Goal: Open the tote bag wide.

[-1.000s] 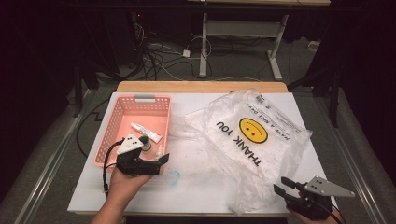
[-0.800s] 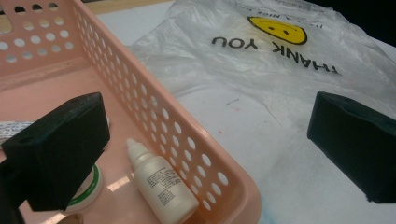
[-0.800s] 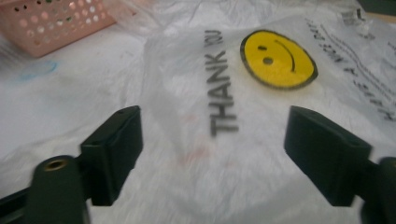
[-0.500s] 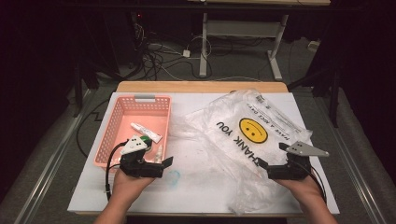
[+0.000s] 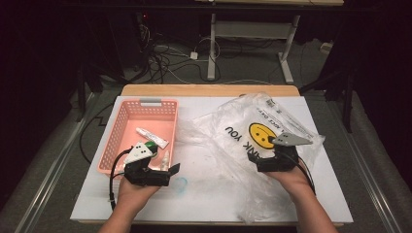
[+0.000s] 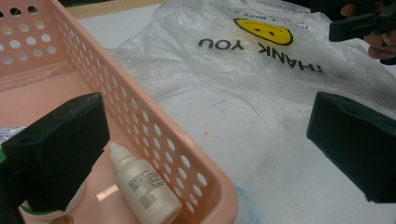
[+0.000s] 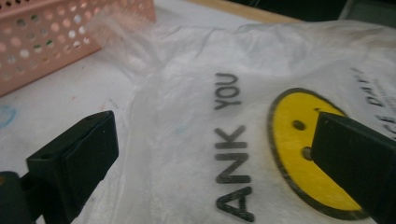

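White tabletop (image 5: 209, 194) on a wooden table, dark room behind, cables on the floor beyond.

Bag (image 5: 252, 145): clear plastic, crumpled, lies flat across the right half of the top; yellow smiley and "THANK YOU" print face up. In the right gripper view the print sits between and below the 2 black jaws, bag (image 7: 219, 140) spread under them.

Right gripper (image 5: 265, 162): held over the bag's near part, just beside the smiley, jaws set wide apart with nothing between them. Cannot tell whether the tips touch the plastic.

Left gripper (image 5: 167, 172): at the near right corner of the basket (image 5: 119, 141), jaws wide, holding nothing. In the left gripper view 1 jaw hangs inside the basket (image 6: 154, 140), the other over bare tabletop outside the wall.

Basket: pink, perforated, on the left half of the top, near the bag's left edge. Inside it: a small white dropper bottle (image 6: 142, 186) lying against the near wall, just beside the inner jaw; a white tube (image 5: 151, 138) lying mid-floor; a green-and-white item under the inner jaw, too hidden to identify.

Faint blue ring mark (image 5: 180, 184) on the top just beside the left gripper.
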